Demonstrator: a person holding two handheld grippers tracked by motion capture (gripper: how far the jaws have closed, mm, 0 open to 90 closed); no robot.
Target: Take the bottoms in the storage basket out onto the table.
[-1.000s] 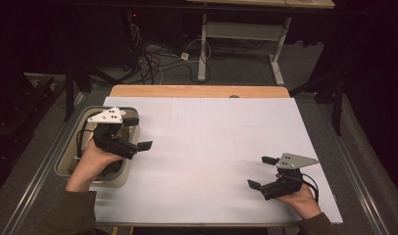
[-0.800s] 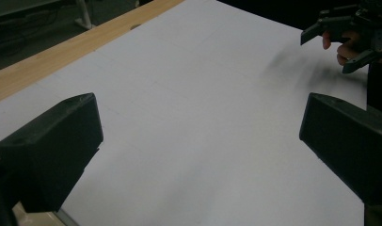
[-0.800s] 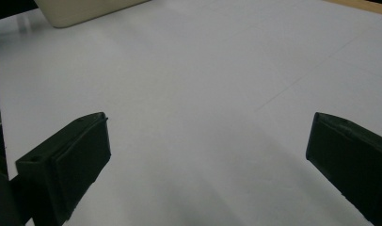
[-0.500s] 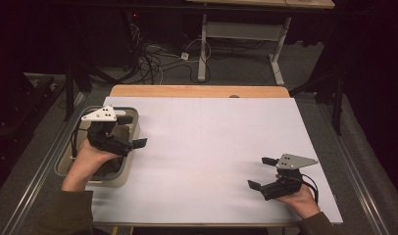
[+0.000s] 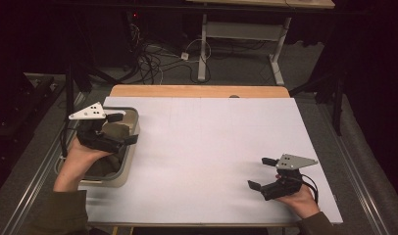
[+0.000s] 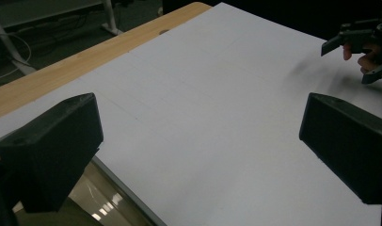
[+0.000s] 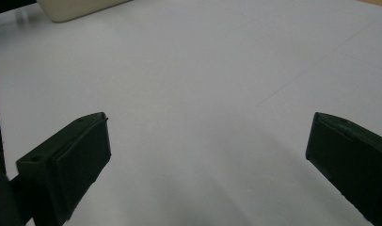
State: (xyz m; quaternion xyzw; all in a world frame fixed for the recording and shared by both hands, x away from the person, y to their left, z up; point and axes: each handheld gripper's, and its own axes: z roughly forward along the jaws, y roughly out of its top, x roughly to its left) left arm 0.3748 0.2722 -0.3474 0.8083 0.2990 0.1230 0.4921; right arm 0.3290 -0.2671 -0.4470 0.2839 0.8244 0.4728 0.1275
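Beige tub (image 5: 130, 166) at table's left edge, something crumpled inside, unclear what. Left gripper (image 5: 123, 128) above tub, jaws apart, empty. Right gripper (image 5: 260, 172) low over bare white sheet (image 5: 207, 147), jaws apart, empty. Judgement: nothing grasped yet; pick from tub likely ahead.

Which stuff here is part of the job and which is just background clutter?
In the job:
left gripper, open, over the bin
beige bin at the table's left edge
right gripper, open, over bare white table

Lying about:
cables on the floor
desk frame behind
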